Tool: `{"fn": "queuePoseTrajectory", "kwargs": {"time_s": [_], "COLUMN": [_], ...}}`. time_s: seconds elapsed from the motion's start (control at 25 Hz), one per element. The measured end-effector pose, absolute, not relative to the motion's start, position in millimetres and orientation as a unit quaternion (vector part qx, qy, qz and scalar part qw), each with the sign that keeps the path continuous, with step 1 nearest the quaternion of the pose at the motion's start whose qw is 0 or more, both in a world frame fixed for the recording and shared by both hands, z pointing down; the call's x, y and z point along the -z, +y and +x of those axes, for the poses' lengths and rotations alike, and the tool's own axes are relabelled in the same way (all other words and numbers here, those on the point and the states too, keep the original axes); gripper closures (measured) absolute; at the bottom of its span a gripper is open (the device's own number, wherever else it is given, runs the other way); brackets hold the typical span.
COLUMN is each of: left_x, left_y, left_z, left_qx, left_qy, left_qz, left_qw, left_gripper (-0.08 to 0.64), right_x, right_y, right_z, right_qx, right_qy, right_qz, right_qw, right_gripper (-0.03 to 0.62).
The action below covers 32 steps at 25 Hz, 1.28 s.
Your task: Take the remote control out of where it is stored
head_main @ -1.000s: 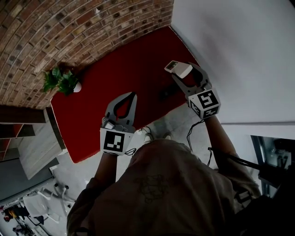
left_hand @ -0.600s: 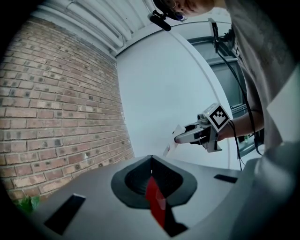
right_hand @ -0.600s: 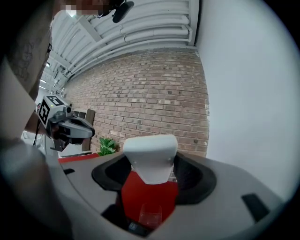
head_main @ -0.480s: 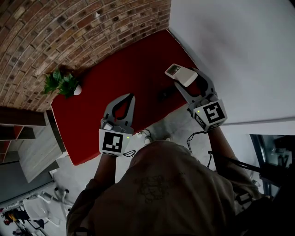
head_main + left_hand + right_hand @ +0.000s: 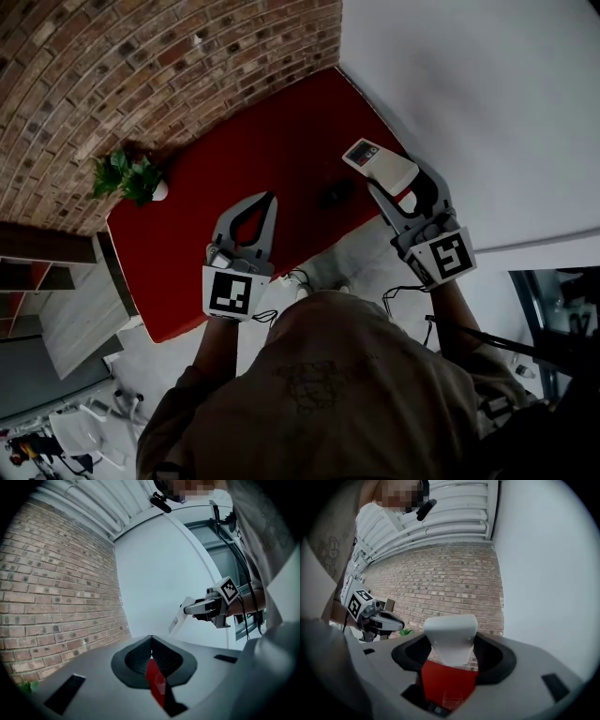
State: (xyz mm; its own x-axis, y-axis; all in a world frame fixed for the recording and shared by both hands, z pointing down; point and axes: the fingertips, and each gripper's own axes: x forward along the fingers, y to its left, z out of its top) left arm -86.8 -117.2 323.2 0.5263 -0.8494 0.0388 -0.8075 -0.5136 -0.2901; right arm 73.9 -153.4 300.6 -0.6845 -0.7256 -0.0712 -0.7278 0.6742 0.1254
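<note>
Jaws on the right gripper (image 5: 397, 181) are clamped on the remote control (image 5: 377, 160), and the right gripper view confirms it: the white body (image 5: 450, 637) sits squarely between them, with the red desk (image 5: 234, 159) showing underneath. Now the change: over the last second the right gripper has been drawing back along the desk's right edge, away from the far corner by the white wall (image 5: 478, 94) and toward the person. The remote comes with it, and its display end swings round to face up at the head camera. It is held in the air, touching nothing but the jaws.

Over on the other side, the left gripper (image 5: 269, 198) has barely stirred. Its jaws are together with nothing between them, only a sliver of red visible through the slit in the left gripper view (image 5: 151, 641). From there the remote (image 5: 176, 620) stands out clear against the wall in the right gripper (image 5: 202, 607).

A small dark object (image 5: 336, 194) lies on the desk just beside the remote's path; it may be the holder, but I cannot tell. The plant (image 5: 127, 176) sits well apart at the far-left corner.

My read: the extraction looks essentially done, and the remote only needs carrying clear or setting down.
</note>
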Motion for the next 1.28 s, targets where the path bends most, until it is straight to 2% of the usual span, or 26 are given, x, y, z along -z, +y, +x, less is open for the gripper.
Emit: {"fn": "queuePoseTrajectory", "kwargs": {"time_s": [0.6,1.28], "left_x": [-324,-318], "left_y": [-111,-112], "left_z": [-90,-97], "left_qx": [0.083,0.08], "left_qy": [0.478,0.489], "left_qz": [-0.866,-0.862], "left_qw": [0.119,0.108], "left_gripper": [0.552,0.552], "right_x": [-276,-282], "right_y": [-100,-83], "right_z": [101,101], "right_qx": [-0.097,-0.095], "right_qy": [0.899,0.9], "right_qz": [-0.416,-0.412], "right_qw": [0.098,0.103], "right_gripper": [0.301,0.301]}}
